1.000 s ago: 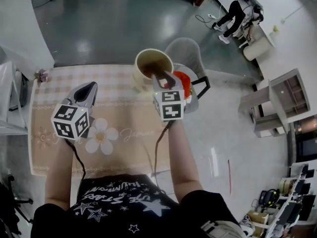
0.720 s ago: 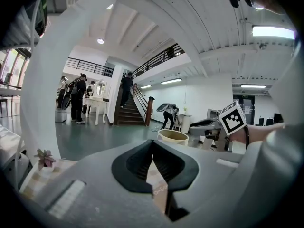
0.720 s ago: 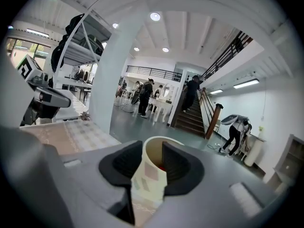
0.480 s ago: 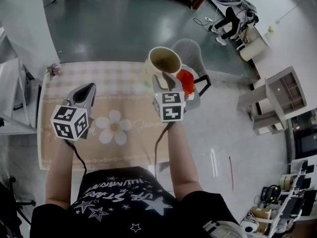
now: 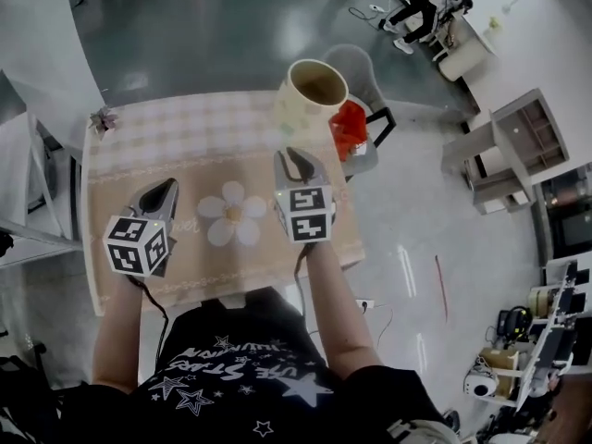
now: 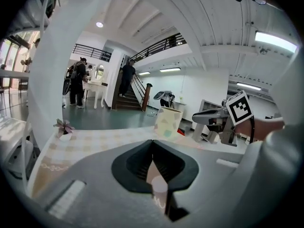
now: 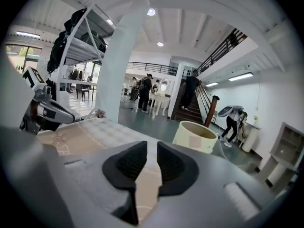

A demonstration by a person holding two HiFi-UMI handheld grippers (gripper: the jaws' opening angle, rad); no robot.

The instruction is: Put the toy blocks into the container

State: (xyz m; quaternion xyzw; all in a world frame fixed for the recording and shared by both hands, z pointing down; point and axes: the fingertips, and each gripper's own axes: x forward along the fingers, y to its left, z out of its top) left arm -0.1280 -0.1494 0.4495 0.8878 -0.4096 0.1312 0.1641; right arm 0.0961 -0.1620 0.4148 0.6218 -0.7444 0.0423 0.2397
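Observation:
The cream container (image 5: 317, 91) stands upright at the table's far right corner, also in the left gripper view (image 6: 168, 121) and the right gripper view (image 7: 196, 137). I see no toy blocks on the table. My right gripper (image 5: 298, 162) hovers over the cloth, short of the container; its jaws have just been closing and stand a narrow gap apart (image 7: 152, 148) with nothing between them. Over the table's near left, my left gripper (image 5: 159, 197) has its jaw tips touching (image 6: 152, 146) and holds nothing.
A floral, checked cloth covers the table (image 5: 185, 146). A small potted plant (image 5: 104, 121) sits at the far left corner. Behind the right edge stands a grey chair (image 5: 356, 72) with a red thing (image 5: 349, 126) on its seat. People stand by distant stairs.
Both grippers have drawn back from the far side toward the table's near edge. The right gripper, earlier at the container's rim, is now well short of it.

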